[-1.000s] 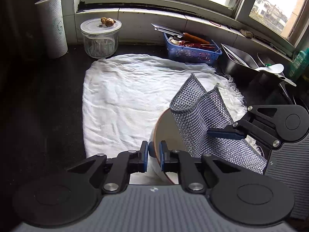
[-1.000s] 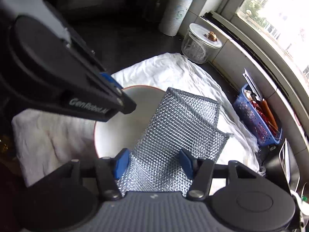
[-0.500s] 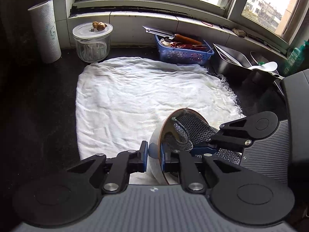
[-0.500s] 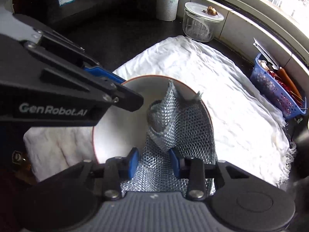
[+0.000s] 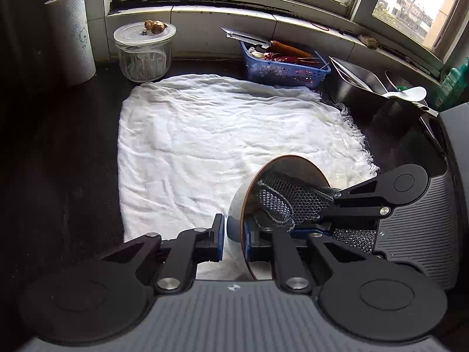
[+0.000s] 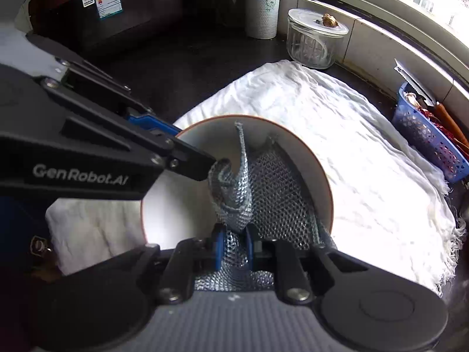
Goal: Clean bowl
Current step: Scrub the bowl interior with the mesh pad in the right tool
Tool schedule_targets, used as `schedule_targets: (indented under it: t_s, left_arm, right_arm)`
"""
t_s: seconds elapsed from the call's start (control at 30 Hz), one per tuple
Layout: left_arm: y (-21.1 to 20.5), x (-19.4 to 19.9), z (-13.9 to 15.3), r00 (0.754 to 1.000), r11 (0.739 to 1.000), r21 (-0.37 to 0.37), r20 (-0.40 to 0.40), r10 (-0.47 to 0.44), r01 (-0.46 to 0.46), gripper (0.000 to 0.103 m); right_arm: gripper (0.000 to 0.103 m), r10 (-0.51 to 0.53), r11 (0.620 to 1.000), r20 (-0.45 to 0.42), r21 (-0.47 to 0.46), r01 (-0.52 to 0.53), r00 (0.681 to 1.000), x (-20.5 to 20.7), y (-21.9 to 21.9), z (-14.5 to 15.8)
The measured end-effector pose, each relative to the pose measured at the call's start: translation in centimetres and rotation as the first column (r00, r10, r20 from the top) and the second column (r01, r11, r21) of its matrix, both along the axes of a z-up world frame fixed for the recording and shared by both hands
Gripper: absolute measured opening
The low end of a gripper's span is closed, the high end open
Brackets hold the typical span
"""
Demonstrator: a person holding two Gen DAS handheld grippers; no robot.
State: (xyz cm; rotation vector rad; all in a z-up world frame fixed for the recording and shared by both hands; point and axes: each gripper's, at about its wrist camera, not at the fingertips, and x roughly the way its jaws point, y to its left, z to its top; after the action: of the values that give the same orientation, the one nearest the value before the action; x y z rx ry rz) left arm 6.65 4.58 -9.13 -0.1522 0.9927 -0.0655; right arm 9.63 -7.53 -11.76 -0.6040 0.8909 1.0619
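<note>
A white bowl with a brown rim [image 5: 236, 205] is held tilted on its side above the white cloth [image 5: 222, 135]. My left gripper [image 5: 234, 236] is shut on the bowl's rim. In the right wrist view the bowl's white inside [image 6: 176, 214] faces me. My right gripper [image 6: 233, 249] is shut on a silver chainmail scrubber [image 6: 263, 193], which is bunched up inside the bowl. The scrubber also shows in the left wrist view [image 5: 290, 202], pushed into the bowl by the right gripper [image 5: 319, 223].
A glass jar with a lid [image 5: 145, 51] and a paper towel roll [image 5: 71, 35] stand at the back left. A blue basket of utensils [image 5: 283, 64] and steel trays [image 5: 356, 80] stand at the back right. The counter [image 5: 58, 161] is dark.
The scrubber went from standing above the bowl to being pressed down inside it. My right gripper closed tighter on the scrubber. The bowl tilted more onto its side.
</note>
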Motion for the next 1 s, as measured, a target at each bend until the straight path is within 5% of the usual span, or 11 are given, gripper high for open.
schedule_targets:
  t_s: [0.53, 0.67, 0.8, 0.9, 1.0]
  left_arm:
    - [-0.3, -1.4, -0.2, 1.000, 0.999, 0.029, -0.022, -0.016, 0.016, 0.010]
    - [1.7, -2.1, -1.2, 0.991, 0.986, -0.112, -0.067, 0.120, -0.127, 0.011]
    - [4.3, -2.6, -2.7, 0.951, 0.913, -0.282, -0.187, 0.248, -0.294, 0.011]
    - [2.8, -2.7, -2.4, 0.973, 0.962, -0.187, -0.154, 0.171, -0.198, 0.011]
    - [-0.5, -3.1, -1.1, 0.999, 0.996, 0.083, -0.047, 0.023, -0.019, 0.013]
  right_arm:
    - [0.016, 0.008, 0.999, 0.036, -0.034, -0.006, 0.999, -2.3, 0.0, -0.3]
    - [0.016, -0.060, 0.998, 0.008, 0.015, 0.060, 0.998, -2.6, -0.6, -0.5]
    - [0.016, -0.140, 0.985, -0.102, 0.085, 0.149, 0.985, -2.1, -0.7, -0.5]
    - [0.016, -0.143, 0.984, -0.119, 0.091, 0.155, 0.982, -1.8, -0.4, -0.3]
    - [0.016, -0.094, 0.994, -0.050, 0.053, 0.096, 0.994, -2.8, 0.2, -0.3]
